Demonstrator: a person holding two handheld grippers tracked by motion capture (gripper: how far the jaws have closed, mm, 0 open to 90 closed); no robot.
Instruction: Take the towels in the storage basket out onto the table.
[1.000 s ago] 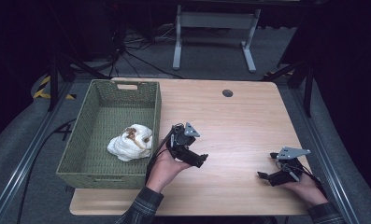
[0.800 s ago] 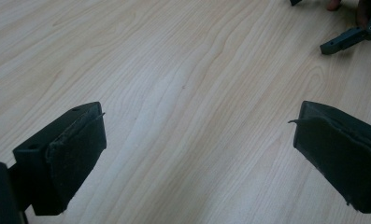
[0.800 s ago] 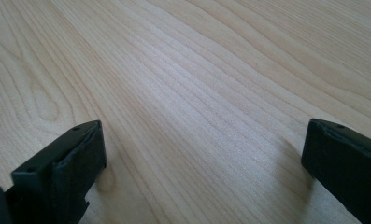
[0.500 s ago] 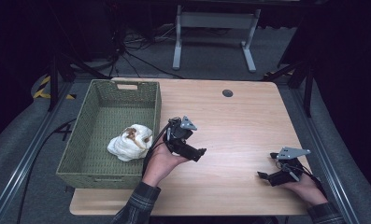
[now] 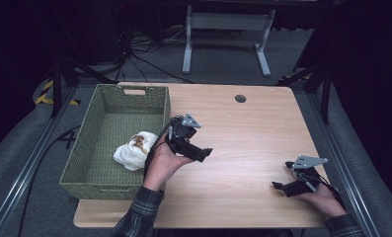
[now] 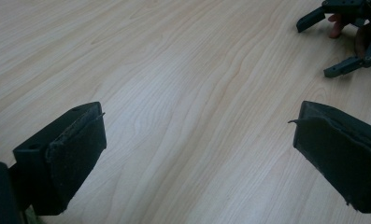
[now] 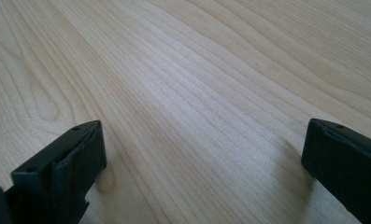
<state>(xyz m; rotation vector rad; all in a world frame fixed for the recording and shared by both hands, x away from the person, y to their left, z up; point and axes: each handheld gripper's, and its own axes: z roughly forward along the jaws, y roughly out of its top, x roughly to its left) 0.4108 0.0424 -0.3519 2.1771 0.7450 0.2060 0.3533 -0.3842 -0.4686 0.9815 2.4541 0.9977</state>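
Item: white crumpled cloth, lying in the green woven basket | left gripper: jaws spread, empty, just right of basket | right gripper: spread, empty, resting on wooden table | advice: we keep both clear, low.

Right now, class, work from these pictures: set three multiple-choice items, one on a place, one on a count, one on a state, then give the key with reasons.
1. Where does the crumpled white cloth lie?
A in the green woven basket
B on the wooden table
C on the floor

2. How many cloths are in the basket?
A one
B two
C three

3. How are the left hand-held gripper jaws?
A shut
B apart, holding nothing
C clamped on cloth

Key: A, basket walls surround it; A, a single bundle; B, bare tabletop shows between them.
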